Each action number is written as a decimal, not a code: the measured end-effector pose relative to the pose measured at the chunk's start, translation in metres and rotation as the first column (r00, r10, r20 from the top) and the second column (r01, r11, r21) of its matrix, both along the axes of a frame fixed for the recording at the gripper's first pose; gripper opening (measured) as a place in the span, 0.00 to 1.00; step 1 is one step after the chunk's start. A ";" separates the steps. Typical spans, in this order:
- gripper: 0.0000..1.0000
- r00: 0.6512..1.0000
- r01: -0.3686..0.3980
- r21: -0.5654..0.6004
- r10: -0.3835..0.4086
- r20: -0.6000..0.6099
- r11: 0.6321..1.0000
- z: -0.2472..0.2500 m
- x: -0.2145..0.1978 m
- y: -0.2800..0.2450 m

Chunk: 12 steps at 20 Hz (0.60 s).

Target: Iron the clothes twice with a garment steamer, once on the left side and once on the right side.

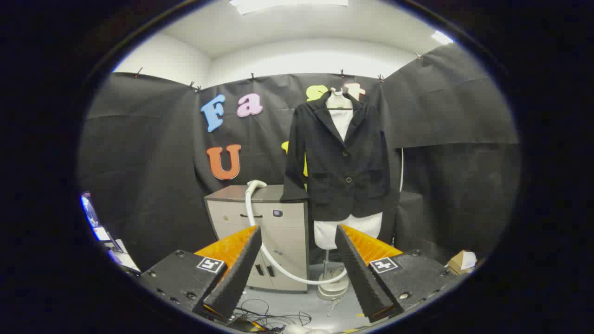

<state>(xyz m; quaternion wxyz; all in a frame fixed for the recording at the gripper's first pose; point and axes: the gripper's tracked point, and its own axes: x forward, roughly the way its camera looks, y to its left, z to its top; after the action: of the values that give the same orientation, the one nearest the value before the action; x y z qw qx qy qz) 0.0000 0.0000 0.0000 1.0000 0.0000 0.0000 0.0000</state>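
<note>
So the gripper is spread wide open with nothing in it, just air between the two fingers. It's sitting well back from everything, pointed across the booth.

Straight ahead, way beyond the fingers and lined up more with the right finger than the left, there's a black jacket buttoned up on a white dress form. The form pokes out at the neck and below the jacket hem, and its thin pole runs down to a round base on the floor, which shows in the gap between the fingertips.

The steamer head is lying on top of a grey cabinet just left of the jacket, beyond the left finger. Its white hose drops down the cabinet front, passes behind the left fingertip, then curves across the gap toward the base of the form. So the steamer is well apart from the jaws, nowhere near being grabbed.

The jacket's left sleeve hangs right beside the cabinet's top edge, can't tell if it touches.

Other bits: tangled black cables on the floor near the fingers, a small cardboard box past the right finger, and a lit screen off beyond the left one.
</note>
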 end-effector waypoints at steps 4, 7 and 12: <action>0.99 1.000 0.005 -0.004 -0.005 0.005 1.000 0.001 0.009 0.002; 0.99 1.000 0.003 0.003 -0.003 0.005 1.000 0.007 0.025 0.003; 0.99 1.000 -0.019 -0.002 0.019 0.012 1.000 0.028 0.076 0.011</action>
<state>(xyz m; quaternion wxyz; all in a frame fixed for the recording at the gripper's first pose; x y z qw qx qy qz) 0.0765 0.0113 0.0277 0.9999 -0.0010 -0.0060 0.0096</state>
